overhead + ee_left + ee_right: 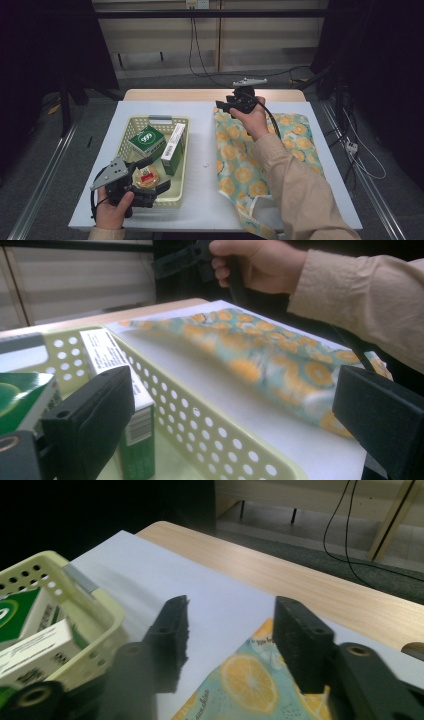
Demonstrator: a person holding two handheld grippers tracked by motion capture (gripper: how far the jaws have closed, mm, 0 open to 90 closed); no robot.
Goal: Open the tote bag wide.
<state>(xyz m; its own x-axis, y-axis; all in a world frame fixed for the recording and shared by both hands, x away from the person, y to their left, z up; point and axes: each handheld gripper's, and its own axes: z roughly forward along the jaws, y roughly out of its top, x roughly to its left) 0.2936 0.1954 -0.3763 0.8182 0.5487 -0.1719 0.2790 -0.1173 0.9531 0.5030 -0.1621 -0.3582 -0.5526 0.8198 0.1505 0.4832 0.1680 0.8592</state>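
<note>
A cloth printed with orange slices [235, 170] lies on the right half of the white mat, partly folded over itself. My right gripper [221, 107] hovers at the cloth's far left corner. In the right gripper view its jaws [232, 610] stand open, with the cloth corner [245, 680] below them and nothing pinched. A pale yellow perforated basket [155, 120] sits on the left. My left gripper [159, 174] is at the basket's near right corner, and its jaws [232, 390] are wide open, straddling the basket wall [200, 425] without holding anything.
The basket holds a green box [146, 140], a white and green carton [174, 145] and a round flat pack [146, 176]. The white mat [200, 145] covers a wooden table [210, 94]. Cables hang beyond the far edge, and dark stands flank both sides.
</note>
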